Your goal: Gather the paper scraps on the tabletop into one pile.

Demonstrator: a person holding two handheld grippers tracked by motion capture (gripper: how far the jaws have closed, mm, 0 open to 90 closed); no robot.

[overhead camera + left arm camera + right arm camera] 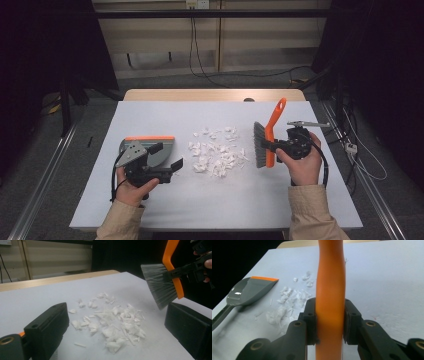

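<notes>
A pile of white paper scraps (217,154) lies in the middle of the white table. My right gripper (274,145) is shut on the orange handle of a hand brush (270,131), whose grey bristles (260,145) hang just right of the pile. In the right gripper view both pads press on that handle (329,302). My left gripper (166,156) stands open left of the scraps with nothing between its fingers. It looks across the scraps (117,325) toward the brush (162,282). A grey dustpan (159,146) with an orange lip lies flat just behind the left gripper.
The white sheet (200,200) covers most of a wooden table whose far edge (215,94) shows beyond it. Metal rails run along the floor on both sides. Cables trail over the floor behind and to the right.
</notes>
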